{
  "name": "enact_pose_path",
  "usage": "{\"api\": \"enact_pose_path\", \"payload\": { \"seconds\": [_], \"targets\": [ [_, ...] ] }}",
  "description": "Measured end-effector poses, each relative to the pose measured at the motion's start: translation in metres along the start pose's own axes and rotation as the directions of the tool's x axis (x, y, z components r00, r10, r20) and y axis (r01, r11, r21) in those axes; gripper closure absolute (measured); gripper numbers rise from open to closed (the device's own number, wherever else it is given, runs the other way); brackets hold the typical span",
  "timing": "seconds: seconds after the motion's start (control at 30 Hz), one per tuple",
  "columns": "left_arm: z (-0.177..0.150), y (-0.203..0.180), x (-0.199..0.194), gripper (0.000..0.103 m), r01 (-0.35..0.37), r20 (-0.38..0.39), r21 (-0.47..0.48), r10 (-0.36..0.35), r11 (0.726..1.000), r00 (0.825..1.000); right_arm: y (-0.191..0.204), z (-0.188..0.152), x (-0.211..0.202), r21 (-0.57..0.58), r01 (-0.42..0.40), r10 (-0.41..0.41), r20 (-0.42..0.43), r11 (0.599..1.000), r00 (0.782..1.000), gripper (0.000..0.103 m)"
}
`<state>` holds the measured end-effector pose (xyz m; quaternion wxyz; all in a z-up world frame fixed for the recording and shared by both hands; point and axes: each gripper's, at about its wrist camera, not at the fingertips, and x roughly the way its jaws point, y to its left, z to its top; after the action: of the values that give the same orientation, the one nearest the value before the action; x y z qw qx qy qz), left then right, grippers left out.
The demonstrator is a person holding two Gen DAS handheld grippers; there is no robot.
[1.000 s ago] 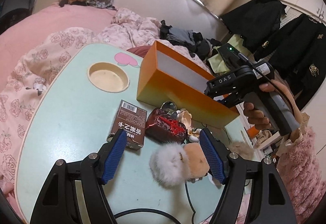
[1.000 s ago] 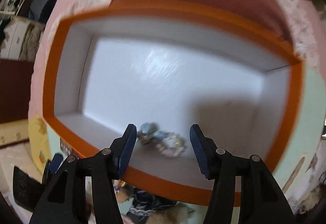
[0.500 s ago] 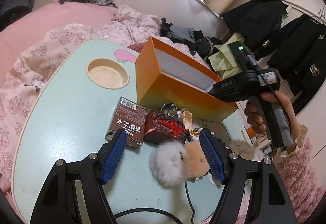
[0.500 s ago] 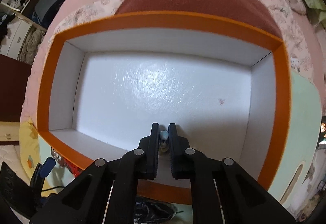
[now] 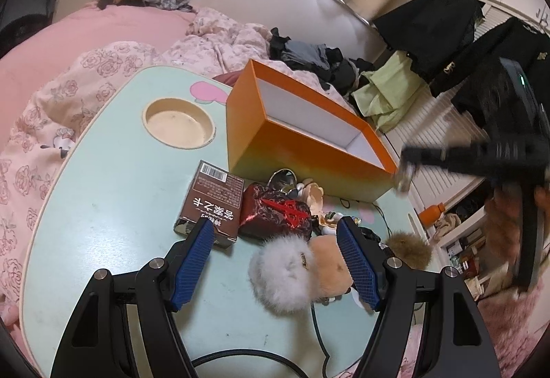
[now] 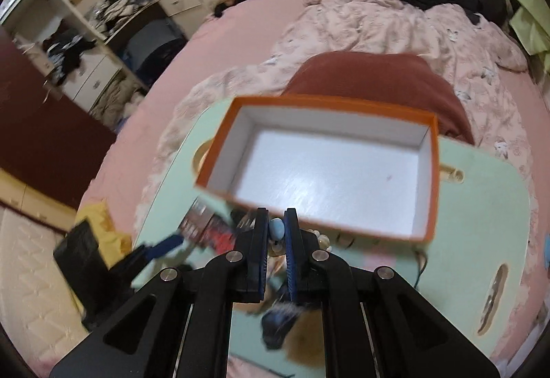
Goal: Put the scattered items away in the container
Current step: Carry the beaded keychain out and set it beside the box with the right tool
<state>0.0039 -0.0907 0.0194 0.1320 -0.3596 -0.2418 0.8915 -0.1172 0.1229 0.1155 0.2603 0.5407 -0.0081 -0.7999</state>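
On the mint-green table (image 5: 103,206), taking the left wrist view from left to right, a round recessed cup well (image 5: 178,127) sits in the upper left part of the tabletop. Below and right of it lies a brown carton (image 5: 213,202), flat on its back, its long axis running from the lower left toward the upper right, barcode end farthest from the camera. Just beside it on the right is a dark red brocade pouch (image 5: 275,214), touching or nearly touching the carton. In front of the pouch lies a grey-white fur pompom (image 5: 282,274) joined to a tan plush piece (image 5: 331,266), with a brown pompom (image 5: 409,249) further right. The left gripper (image 5: 275,266) hovers over this pile, its blue-padded fingers spread wide and gripping nothing.

The orange box (image 5: 309,158) stands open-topped behind the pile; its long axis runs from the upper centre of the frame down toward the right edge. Its white inside looks bare in both views.

At the far right, blurred, the right gripper (image 5: 407,159) is held beyond the box's right end, with something pale at its tip.

In the right wrist view the right gripper (image 6: 276,233) has its fingers pressed nearly together, pinching a string of pale beads (image 6: 276,229), one light blue bead showing between the pads. It is just outside the near rim of the orange box (image 6: 431,178), at the frame's lower centre.
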Motion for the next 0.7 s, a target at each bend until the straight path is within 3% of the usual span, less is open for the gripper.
{"api": "enact_pose_path", "payload": {
  "seconds": [0.13,0.23,0.3,0.53,0.63,0.7],
  "targets": [
    [0.000,-0.004,0.003,0.030,-0.031,-0.021,0.014,0.032,0.999,0.999,0.008,-0.032,0.028,-0.053,0.102,-0.105,-0.054,0.993,0.993,0.093],
    [0.005,-0.007,0.010,0.030,-0.076,-0.081,0.009,0.076,0.997,0.994,0.010,-0.046,0.048,-0.098,0.231,-0.239,-0.081,0.968,0.968,0.091],
    [0.012,-0.014,0.012,0.030,-0.084,-0.099,0.028,0.087,0.996,0.991,0.012,-0.050,0.047,-0.100,0.257,-0.264,-0.059,0.961,0.963,0.082],
    [0.062,-0.055,0.009,0.025,-0.139,-0.081,0.174,0.155,0.975,0.985,0.009,-0.036,0.021,-0.095,0.291,-0.289,0.028,0.952,0.957,0.079],
    [0.091,-0.070,0.015,0.016,-0.149,-0.056,0.205,0.164,0.967,0.985,0.005,-0.019,0.004,-0.072,0.324,-0.317,0.088,0.943,0.944,0.067],
    [0.107,-0.073,0.028,0.015,-0.164,-0.076,0.207,0.183,0.965,0.980,0.003,-0.007,-0.002,-0.060,0.358,-0.348,0.129,0.932,0.929,0.046]
  ]
}}
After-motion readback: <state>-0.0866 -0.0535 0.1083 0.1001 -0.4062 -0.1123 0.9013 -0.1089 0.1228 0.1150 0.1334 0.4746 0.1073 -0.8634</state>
